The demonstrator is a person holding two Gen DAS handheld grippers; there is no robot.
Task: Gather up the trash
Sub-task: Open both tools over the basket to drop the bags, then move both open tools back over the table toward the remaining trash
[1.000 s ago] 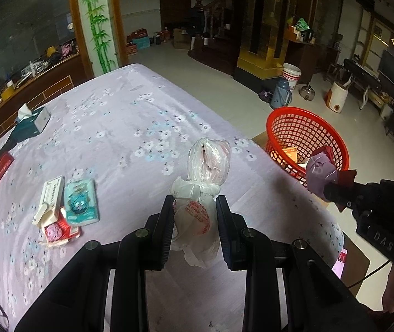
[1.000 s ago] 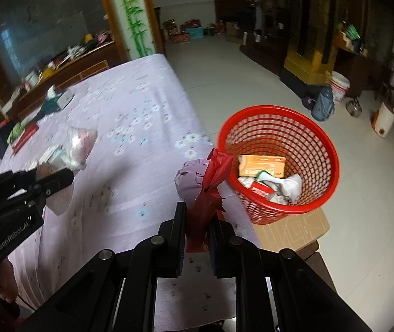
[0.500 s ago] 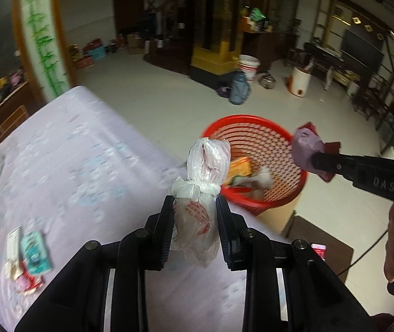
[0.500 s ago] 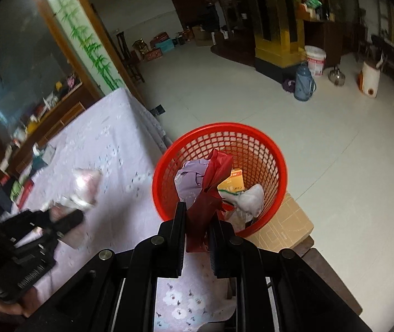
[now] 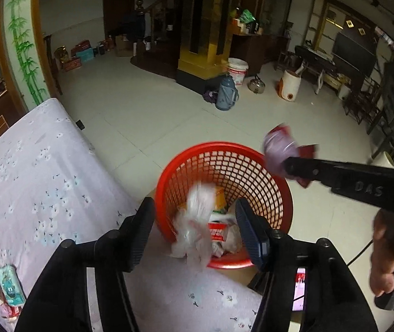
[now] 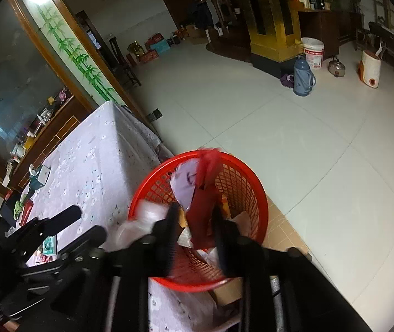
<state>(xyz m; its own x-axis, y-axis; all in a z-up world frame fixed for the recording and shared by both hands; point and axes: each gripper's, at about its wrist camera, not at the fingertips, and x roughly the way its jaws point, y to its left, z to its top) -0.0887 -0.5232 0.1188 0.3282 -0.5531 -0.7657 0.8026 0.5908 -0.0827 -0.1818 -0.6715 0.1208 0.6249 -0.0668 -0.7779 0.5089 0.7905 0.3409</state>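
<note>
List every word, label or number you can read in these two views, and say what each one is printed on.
"DAS": pale letters on the black body of the right gripper, seen from the left wrist view.
Red and white carton in the red basket: print too blurred to read.
White bucket on the floor: red print too small to read.
Teal packet on the tablecloth: unreadable.

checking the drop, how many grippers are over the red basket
2: the left gripper, open, with the white plastic bag falling free; the right gripper, apparently opening around the red and lilac wrapper, above the red basket.
</note>
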